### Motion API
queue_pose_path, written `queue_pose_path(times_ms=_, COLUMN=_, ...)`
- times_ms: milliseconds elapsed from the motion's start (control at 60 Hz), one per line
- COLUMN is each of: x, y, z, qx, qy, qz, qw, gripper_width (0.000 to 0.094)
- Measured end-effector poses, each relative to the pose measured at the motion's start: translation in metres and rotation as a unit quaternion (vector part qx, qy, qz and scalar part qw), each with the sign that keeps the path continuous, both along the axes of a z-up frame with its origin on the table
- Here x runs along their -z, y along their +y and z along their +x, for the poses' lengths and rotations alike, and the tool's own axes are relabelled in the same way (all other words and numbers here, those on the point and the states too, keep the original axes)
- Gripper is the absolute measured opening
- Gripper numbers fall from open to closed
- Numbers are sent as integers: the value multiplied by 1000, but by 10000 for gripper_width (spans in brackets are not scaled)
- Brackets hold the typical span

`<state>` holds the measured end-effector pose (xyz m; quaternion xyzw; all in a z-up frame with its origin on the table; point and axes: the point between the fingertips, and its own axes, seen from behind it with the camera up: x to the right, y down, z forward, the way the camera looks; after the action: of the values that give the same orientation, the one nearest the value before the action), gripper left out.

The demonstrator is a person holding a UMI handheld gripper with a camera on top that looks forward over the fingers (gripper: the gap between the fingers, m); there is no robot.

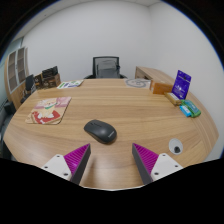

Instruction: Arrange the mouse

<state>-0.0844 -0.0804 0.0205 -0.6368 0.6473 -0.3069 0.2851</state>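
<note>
Gripper (pixel 110 158) sits nearest, fingers spread wide w/ nothing between them; purple pads (pixel 77 156) on the inner faces, triangular, ridged-looking. Mouse (pixel 99 130) lies on the table (pixel 120 105) just ahead of the fingers, a bit left of centre: dark, rounded, smooth oval, not touching either finger.

Table is wood-look, light brown, w/ a curved near edge. Near right, just beside the right finger, a small white rounded object (pixel 176 146) w/ a dark spot; can't tell what it is. Left side: flat pink/red printed sheets or booklets (pixel 47 110), a smaller paper item (pixel 70 85) farther back.

Far right: a green tray-like box (pixel 186 104) w/ something in it, contents too small to make out. Behind it a purple upright box (pixel 182 82), on or by a low wood cabinet (pixel 155 77). A pale flat item (pixel 137 84) lies at the far right end of the table.

Black office chair (pixel 106 67) at the far side, mesh-type back. Far left, shelving (pixel 17 76) w/ dark objects beside it, partly cut off and hard to read. Walls plain white.
</note>
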Motion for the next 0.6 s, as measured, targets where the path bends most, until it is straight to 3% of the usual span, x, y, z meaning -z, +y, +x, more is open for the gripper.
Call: queue_pose_path(times_ms=600, x=30, y=8, z=86, qx=-13, qy=1, qz=-6, qw=1000, gripper_width=865)
